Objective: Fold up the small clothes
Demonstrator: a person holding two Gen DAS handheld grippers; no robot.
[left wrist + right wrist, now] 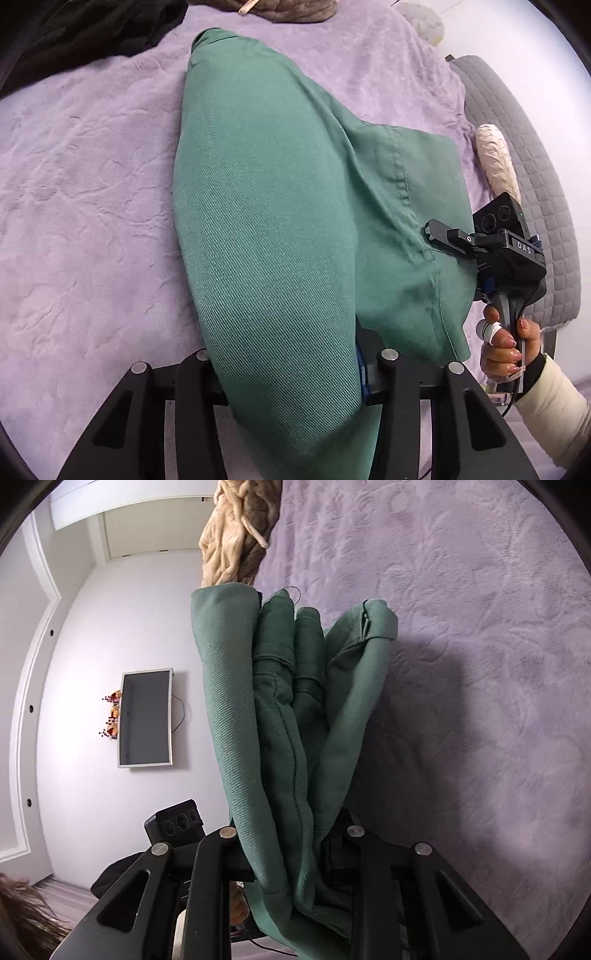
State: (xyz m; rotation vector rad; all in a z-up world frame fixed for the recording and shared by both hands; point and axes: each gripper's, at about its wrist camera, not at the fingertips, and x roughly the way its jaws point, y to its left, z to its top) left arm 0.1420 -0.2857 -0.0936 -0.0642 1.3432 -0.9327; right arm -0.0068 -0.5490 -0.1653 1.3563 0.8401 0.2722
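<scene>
A green twill garment (266,206) hangs stretched between both grippers above a lilac plush blanket (81,192). My left gripper (295,373) is shut on its near edge; the cloth covers the fingertips. My right gripper (434,230) shows at the right of the left wrist view, shut on the garment's seamed edge. In the right wrist view the garment (288,709) is bunched in folds between the right gripper's fingers (291,849), with the blanket (480,627) behind it.
A dark garment (85,33) lies at the far left, a beige and brown knit (236,535) at the far edge. A grey quilted bed edge (517,155) and a white bundle (495,158) lie right. A wall screen (146,718) shows in the right wrist view.
</scene>
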